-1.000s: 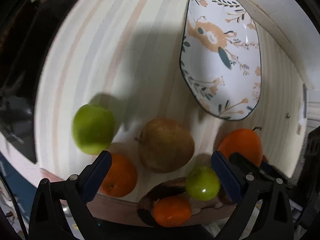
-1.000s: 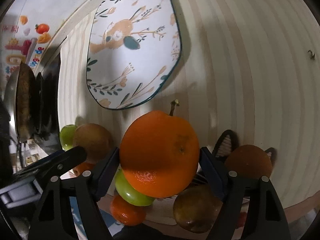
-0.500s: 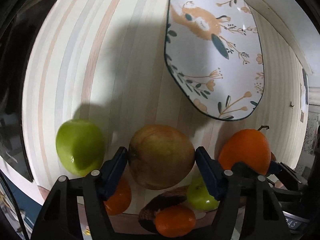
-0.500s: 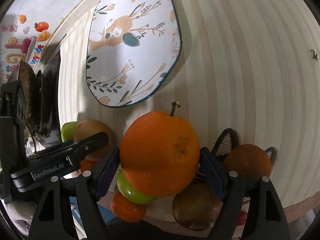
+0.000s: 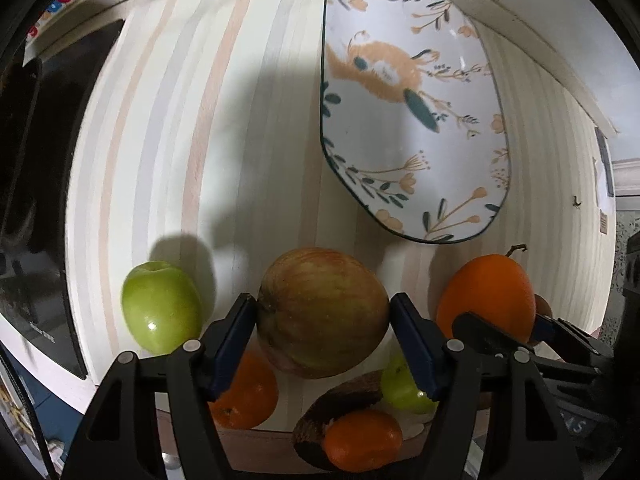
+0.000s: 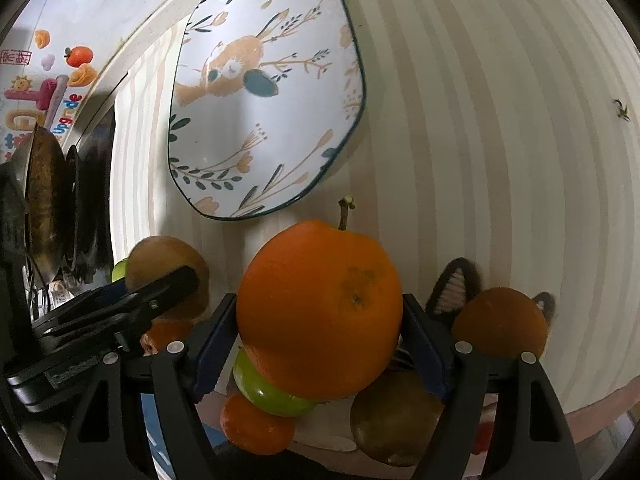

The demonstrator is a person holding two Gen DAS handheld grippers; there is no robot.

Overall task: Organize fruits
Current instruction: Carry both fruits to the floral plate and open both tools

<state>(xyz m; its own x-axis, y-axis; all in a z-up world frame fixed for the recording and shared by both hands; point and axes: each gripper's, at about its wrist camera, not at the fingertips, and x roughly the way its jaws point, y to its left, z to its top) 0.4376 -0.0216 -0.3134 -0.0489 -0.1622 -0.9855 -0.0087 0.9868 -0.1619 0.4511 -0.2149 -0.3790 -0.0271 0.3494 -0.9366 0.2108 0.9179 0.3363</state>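
Note:
My left gripper (image 5: pixel 322 336) is shut on a russet apple (image 5: pixel 322 312), held above the striped table. My right gripper (image 6: pixel 316 344) is shut on a large orange (image 6: pixel 320 308) with a stem. The floral oval plate (image 5: pixel 412 120) lies ahead, empty; it also shows in the right wrist view (image 6: pixel 264 96). A green apple (image 5: pixel 162 306) sits left of the left gripper. Below the grippers lie small oranges (image 5: pixel 244 394), a small green fruit (image 5: pixel 402 386) and brown fruits (image 6: pixel 394 420). The orange in the right gripper shows in the left wrist view (image 5: pixel 486 296).
A dark stovetop (image 5: pixel 36 168) borders the table on the left, with a pan (image 6: pixel 44 200) on it. A wall with stickers (image 6: pixel 44 84) stands behind. The table's front edge (image 5: pixel 260 440) runs just below the fruit pile.
My left gripper closed on the russet apple and lifted it slightly; the plate now appears farther right. The right gripper has kept its hold on the orange with little movement.

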